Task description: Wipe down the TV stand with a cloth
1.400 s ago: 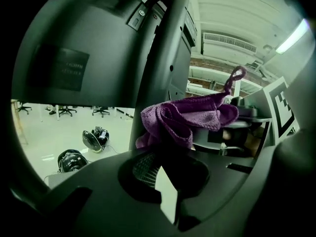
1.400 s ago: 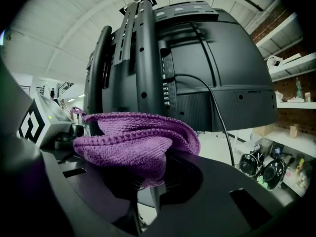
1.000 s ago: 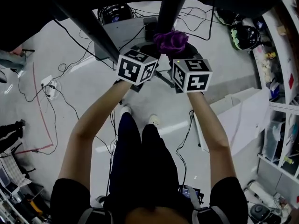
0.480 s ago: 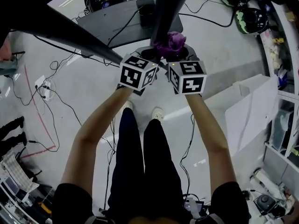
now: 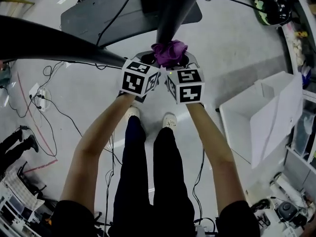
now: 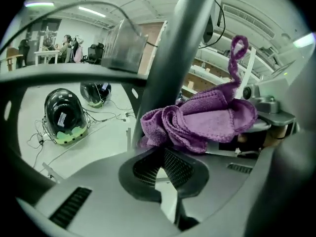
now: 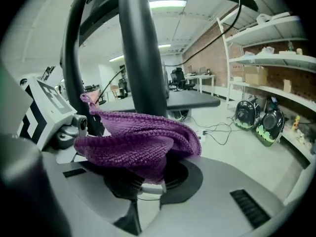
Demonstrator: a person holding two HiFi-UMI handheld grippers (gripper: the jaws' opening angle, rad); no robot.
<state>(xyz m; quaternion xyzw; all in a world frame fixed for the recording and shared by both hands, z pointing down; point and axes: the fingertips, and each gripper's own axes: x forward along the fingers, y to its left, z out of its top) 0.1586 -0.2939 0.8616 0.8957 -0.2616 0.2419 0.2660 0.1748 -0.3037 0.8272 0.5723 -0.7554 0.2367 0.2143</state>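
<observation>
The left gripper (image 6: 162,154) has its jaws pressed together on a fold of the purple cloth (image 6: 207,120), which bunches up right at the tips. The right gripper (image 7: 148,177) is likewise clamped on the cloth (image 7: 133,137), and the fabric spills over its tips and hides most of the pads. From the head view the two grippers sit side by side, left gripper (image 5: 152,65) and right gripper (image 5: 174,69), with the cloth (image 5: 169,52) between them and touching the dark pole (image 5: 175,14) of the TV stand.

The pole (image 6: 173,58) rises directly behind the cloth and blocks the middle of both gripper views. A second dark bar (image 5: 49,43) runs off to the left above the left forearm. The stand's flat dark base (image 5: 113,19) lies on the floor beyond the pole, with a cable trailing over it.

Loose cables (image 5: 54,107) wind across the grey floor at the left, and a white box (image 5: 261,117) stands open at the right. The person's shoes (image 5: 169,120) are just below the grippers.

Only the left gripper view shows a helmet (image 6: 63,115) on the floor up close and people at desks far off. Only the right gripper view shows wall shelves (image 7: 276,58) and two helmets (image 7: 269,125) beneath them.
</observation>
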